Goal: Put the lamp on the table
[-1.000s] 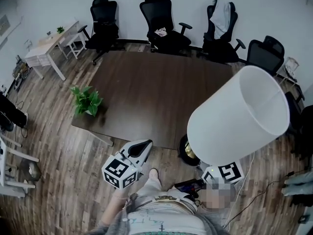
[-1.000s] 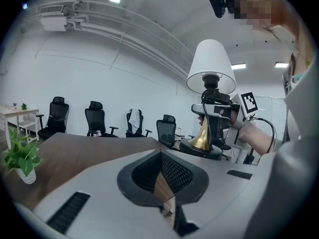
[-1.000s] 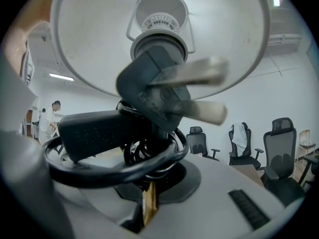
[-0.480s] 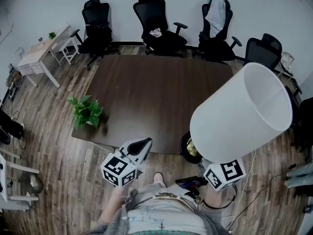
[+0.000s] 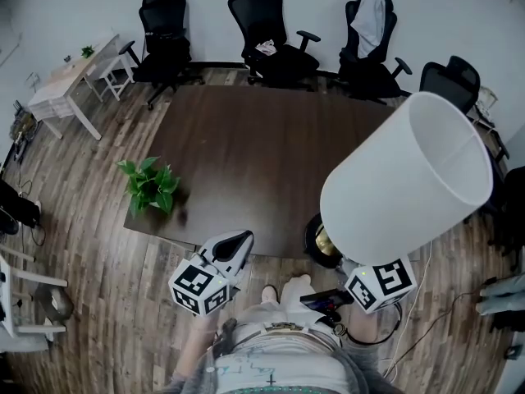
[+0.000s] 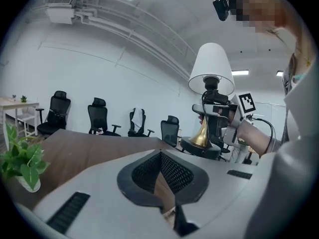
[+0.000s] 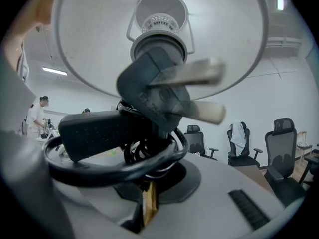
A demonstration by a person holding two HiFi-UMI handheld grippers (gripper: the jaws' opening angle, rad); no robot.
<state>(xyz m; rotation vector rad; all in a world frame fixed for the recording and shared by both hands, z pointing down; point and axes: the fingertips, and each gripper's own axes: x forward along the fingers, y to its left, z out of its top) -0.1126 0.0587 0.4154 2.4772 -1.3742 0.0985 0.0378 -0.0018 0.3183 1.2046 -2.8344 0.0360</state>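
Potted plant (image 5: 149, 185) occupies the table's (image 5: 262, 154) corner, left of the lamp (image 5: 402, 187).

No word, brand or number could be read anywhere: the left cube (image 5: 201, 288) and the right cube (image 5: 379, 284) bore only black-and-white square marker patterns, and the faint print on the person's shirt (image 5: 264, 374) was too small to make out.

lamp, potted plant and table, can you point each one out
lamp (image 5: 394, 187), head view, on the outer side of its white shade
potted plant (image 5: 150, 185), head view, on its green leaves
table (image 5: 262, 150), head view, on the bare dark top
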